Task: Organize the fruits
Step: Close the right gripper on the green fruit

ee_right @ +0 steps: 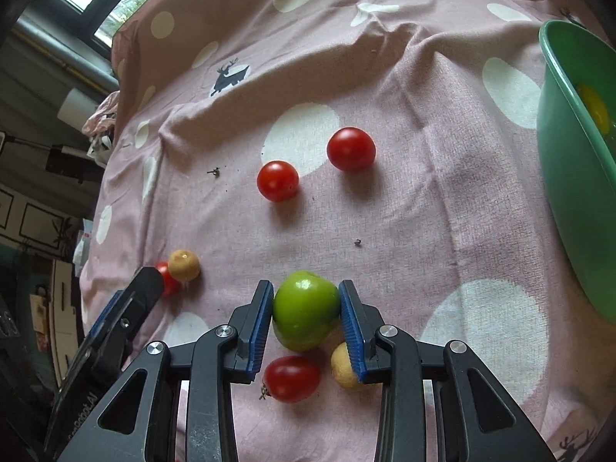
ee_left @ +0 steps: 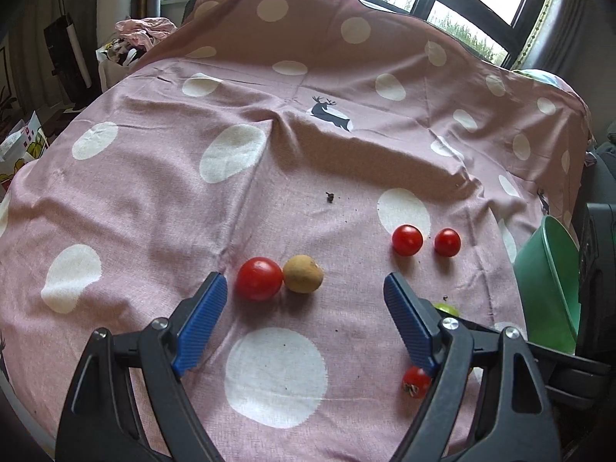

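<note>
My right gripper (ee_right: 306,310) is shut on a green fruit (ee_right: 305,310), held just above the cloth. Below it lie a red tomato (ee_right: 291,378) and a tan fruit (ee_right: 342,365). Two red tomatoes (ee_right: 277,180) (ee_right: 350,149) lie farther out. My left gripper (ee_left: 306,285) is open and empty, just short of a red tomato (ee_left: 259,278) touching a tan fruit (ee_left: 303,273). The left view also shows two tomatoes (ee_left: 407,240) (ee_left: 447,242), another tomato (ee_left: 415,382) under its right finger, and a sliver of the green fruit (ee_left: 446,308).
A green bowl (ee_right: 569,177) with something yellow (ee_right: 595,109) inside stands at the right; it also shows in the left wrist view (ee_left: 546,281). A pink dotted cloth (ee_left: 269,161) covers the table. Clutter and a window lie beyond the far edge.
</note>
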The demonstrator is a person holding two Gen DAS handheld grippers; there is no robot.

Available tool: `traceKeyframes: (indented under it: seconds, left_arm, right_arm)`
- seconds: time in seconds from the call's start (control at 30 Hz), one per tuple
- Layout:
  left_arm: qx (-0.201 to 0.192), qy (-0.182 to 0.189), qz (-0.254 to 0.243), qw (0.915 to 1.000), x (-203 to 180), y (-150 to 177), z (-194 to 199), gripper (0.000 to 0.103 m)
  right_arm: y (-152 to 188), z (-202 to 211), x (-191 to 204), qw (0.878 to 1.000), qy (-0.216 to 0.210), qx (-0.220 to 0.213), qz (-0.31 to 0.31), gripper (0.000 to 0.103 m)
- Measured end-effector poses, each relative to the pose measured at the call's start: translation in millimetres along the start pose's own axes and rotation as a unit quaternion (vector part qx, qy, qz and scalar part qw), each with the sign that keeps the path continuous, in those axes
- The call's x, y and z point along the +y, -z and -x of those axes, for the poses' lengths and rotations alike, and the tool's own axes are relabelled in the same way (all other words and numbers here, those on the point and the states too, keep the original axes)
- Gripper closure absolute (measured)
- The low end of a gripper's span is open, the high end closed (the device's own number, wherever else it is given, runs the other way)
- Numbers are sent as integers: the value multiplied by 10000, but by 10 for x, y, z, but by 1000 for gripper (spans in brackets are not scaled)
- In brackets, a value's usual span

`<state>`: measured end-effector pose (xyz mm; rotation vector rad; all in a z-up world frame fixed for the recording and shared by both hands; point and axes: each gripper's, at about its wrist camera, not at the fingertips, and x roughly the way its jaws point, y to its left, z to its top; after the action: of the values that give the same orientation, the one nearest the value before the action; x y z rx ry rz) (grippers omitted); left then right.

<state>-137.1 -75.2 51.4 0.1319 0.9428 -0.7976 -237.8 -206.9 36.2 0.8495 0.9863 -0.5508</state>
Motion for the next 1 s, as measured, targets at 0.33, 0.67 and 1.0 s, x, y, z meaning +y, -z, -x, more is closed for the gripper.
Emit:
traceKeyframes:
  seconds: [0.33, 0.67, 1.0]
  left_arm:
    - [318, 443, -209, 9983, -139, 65, -47, 21]
    - [647, 1033, -740, 9898, -501, 230, -129, 24]
    - [996, 1288, -786, 9835, -623, 321, -273, 53]
  right_arm:
    - [-32, 98, -196, 9992, -223, -29, -330, 67]
    - [-60, 188, -340, 9972, -373, -227, -609, 67]
    - [-59, 107, -326, 9958, -655, -131, -632, 67]
